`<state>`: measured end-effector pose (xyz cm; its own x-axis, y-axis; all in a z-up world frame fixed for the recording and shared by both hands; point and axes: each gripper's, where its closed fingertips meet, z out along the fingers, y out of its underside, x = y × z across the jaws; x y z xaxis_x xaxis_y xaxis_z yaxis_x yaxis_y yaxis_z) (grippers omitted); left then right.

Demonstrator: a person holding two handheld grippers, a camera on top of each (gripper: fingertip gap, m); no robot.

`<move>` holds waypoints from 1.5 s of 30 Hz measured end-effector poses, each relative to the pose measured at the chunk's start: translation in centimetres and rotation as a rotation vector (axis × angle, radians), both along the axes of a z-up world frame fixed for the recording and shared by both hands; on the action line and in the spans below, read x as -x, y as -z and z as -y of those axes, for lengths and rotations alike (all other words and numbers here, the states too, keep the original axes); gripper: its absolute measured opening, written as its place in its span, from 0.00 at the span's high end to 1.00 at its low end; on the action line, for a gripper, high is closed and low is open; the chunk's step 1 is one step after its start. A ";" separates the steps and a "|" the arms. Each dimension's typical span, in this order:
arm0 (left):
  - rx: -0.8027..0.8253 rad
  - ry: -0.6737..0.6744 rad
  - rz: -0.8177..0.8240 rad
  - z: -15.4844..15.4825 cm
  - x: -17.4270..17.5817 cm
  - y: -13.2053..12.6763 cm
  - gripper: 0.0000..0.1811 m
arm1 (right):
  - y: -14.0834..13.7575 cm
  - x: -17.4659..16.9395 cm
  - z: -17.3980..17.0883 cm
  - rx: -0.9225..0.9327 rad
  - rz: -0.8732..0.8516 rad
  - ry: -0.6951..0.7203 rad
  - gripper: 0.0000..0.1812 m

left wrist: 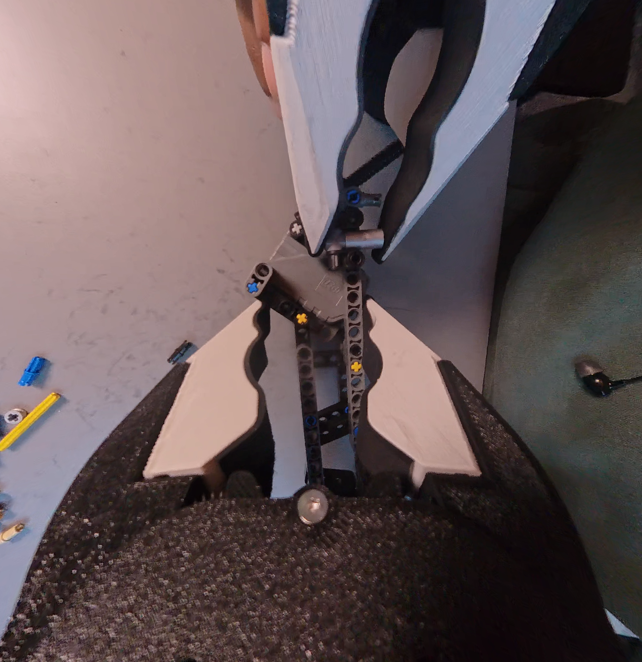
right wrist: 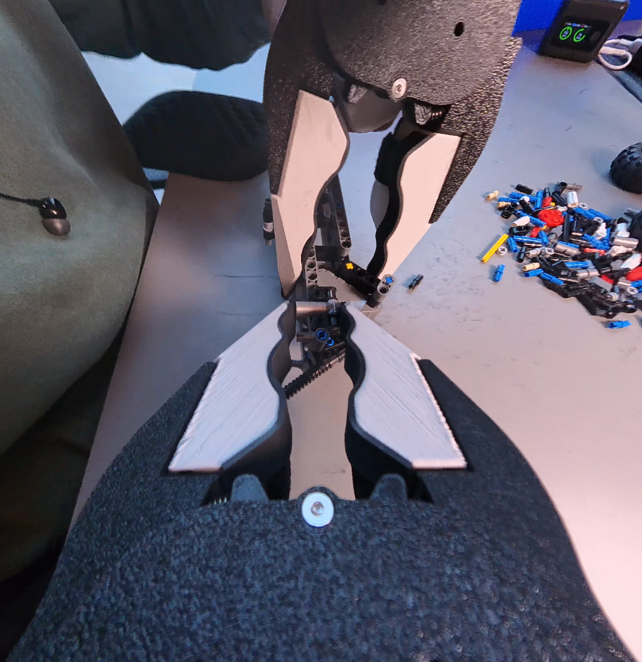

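Note:
A black Technic beam assembly [left wrist: 353, 322] with yellow and blue pins and a grey panel stands on the grey table [left wrist: 133, 179]. My left gripper [left wrist: 315, 304] is shut on the assembly, with its long beams between its fingers. My right gripper [left wrist: 348, 250] comes in from the top of the left wrist view. It is shut on a grey connector [left wrist: 362, 238] at the assembly's far end. In the right wrist view my right gripper [right wrist: 316, 306] pinches that connector [right wrist: 312, 306]. The left gripper [right wrist: 333, 283] faces it, around the assembly [right wrist: 342, 233].
A pile of loose blue, black, red and grey pieces [right wrist: 577, 243] lies right of the grippers, with black tyres [right wrist: 631, 172] behind it. A yellow axle [left wrist: 27, 421], blue pins [left wrist: 32, 370] and a black pin [left wrist: 181, 351] lie loose. A person's green clothing [right wrist: 43, 250] with an earbud [right wrist: 56, 215] is at the table edge. Both grippers' tips are close together, under 4 cm apart.

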<state>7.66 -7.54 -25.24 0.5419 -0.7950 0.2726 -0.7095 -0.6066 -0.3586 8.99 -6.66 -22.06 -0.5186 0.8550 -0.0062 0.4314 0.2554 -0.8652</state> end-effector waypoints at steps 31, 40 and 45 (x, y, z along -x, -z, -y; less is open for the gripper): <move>-0.015 0.012 -0.097 0.6 0.5 1.7 0.73 | -5.7 -0.9 -3.8 0.272 -0.163 0.120 0.87; 0.001 0.012 -0.069 0.9 0.5 1.6 0.72 | 3.4 -2.4 -7.1 -0.101 0.195 0.238 0.87; 0.047 0.001 -0.039 0.8 0.6 1.6 0.72 | 3.8 -2.4 -7.2 -0.174 0.253 0.207 0.71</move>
